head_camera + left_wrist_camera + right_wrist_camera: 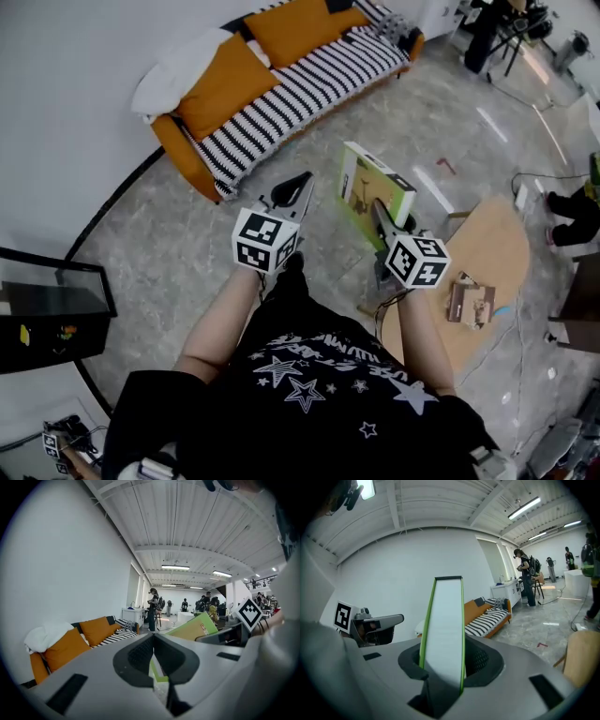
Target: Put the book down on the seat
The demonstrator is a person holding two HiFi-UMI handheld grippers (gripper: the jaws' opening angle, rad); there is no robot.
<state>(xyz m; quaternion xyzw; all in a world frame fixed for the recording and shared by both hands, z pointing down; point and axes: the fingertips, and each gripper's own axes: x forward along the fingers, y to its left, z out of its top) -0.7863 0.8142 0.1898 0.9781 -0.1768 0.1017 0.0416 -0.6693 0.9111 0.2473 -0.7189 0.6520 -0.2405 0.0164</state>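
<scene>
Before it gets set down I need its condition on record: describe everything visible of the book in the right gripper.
The book is thin and closed, with a light green cover bearing a small picture, and white page edges. The cover looks like stiff board, unbent. The right gripper holds it in the air, fingers clamped on its near edge, so it stands tilted above the grey floor, short of the striped sofa. Nothing else touches it.

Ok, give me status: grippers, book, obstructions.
Right gripper shut on book, edge-on in jaws. Left gripper jaws together, empty. Book not yet down; sofa seat ahead, only floor between.
</scene>
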